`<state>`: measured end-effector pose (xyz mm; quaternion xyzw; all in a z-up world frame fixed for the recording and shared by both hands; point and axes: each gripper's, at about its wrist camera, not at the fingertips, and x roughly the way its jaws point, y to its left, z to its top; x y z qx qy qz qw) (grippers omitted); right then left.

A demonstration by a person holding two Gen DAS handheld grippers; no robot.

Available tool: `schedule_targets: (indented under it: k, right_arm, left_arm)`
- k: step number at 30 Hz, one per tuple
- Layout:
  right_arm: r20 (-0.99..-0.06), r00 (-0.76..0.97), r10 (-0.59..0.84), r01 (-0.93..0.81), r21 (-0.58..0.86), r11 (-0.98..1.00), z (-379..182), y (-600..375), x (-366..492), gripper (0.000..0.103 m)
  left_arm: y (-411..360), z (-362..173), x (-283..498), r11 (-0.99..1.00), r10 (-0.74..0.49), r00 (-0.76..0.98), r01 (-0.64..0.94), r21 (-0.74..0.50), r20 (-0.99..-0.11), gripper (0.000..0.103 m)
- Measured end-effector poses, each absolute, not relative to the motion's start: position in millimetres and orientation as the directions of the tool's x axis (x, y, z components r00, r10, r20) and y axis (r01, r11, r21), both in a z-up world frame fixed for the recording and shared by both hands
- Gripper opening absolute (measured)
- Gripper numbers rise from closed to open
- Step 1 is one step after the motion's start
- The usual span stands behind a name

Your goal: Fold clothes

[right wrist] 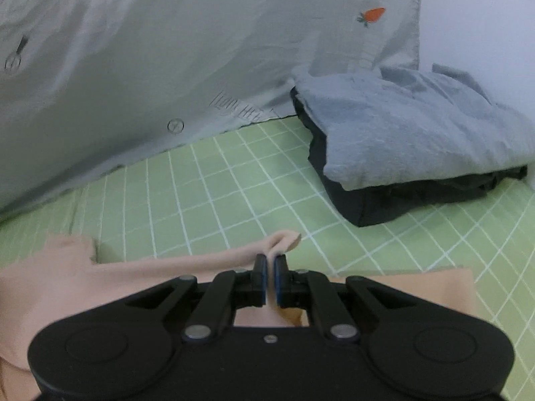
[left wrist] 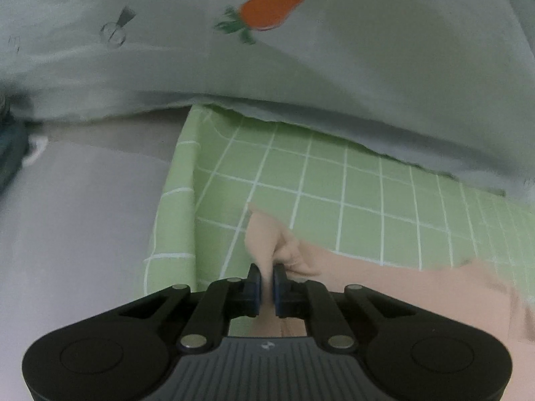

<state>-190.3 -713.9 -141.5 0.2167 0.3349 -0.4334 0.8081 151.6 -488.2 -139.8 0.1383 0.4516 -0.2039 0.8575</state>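
Observation:
A peach-pink garment point(left wrist: 384, 280) lies over a green checked sheet point(left wrist: 317, 193). My left gripper point(left wrist: 266, 282) is shut on a bunched corner of this garment, and the pinched cloth sticks up beyond the pads. In the right wrist view the same peach garment point(right wrist: 140, 267) stretches leftward as a taut edge. My right gripper point(right wrist: 270, 275) is shut on another bunched corner of it, with a small fold poking out past the fingertips. Both grippers hold the cloth just above the sheet.
A pale grey-green cover with a carrot print point(left wrist: 274, 10) rises behind the sheet point(right wrist: 234, 180). A folded pile, grey-blue on top of black point(right wrist: 418, 140), rests on the sheet at the right. The sheet's left edge drops to a grey floor point(left wrist: 77, 217).

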Motion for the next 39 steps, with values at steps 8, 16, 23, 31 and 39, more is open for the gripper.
schedule_targets:
  k: [8,16,23,31,39]
  right_arm:
    - [-0.701,0.534,-0.473,0.744,0.123,0.657,-126,-661,-187,0.005]
    - [-0.65,0.696,-0.306,0.509,0.145,0.849,-103,-570,-178,0.005]
    - [-0.71,0.698,-0.094,0.25,0.118,0.961,-118,-485,-170,0.005]
    - [-0.812,0.581,-0.055,0.329,0.172,0.929,-154,-466,-186,0.07]
    - [-0.815,0.539,-0.213,0.5,0.107,0.859,-159,-484,-229,0.102]
  left_arm:
    - [-458,-103,139,0.888,-0.245,0.538,0.458,0.036,-0.807,0.051]
    - [-383,-60,71,0.897,-0.261,0.566,0.442,0.02,-0.782,0.064]
    - [-342,-79,5,0.88,-0.28,0.477,0.473,-0.025,-0.833,0.064]
    - [-324,-102,-53,0.843,-0.282,0.394,0.536,-0.03,-0.875,0.064]
    - [-353,-111,-85,0.767,-0.351,0.319,0.638,-0.074,-0.88,0.064]
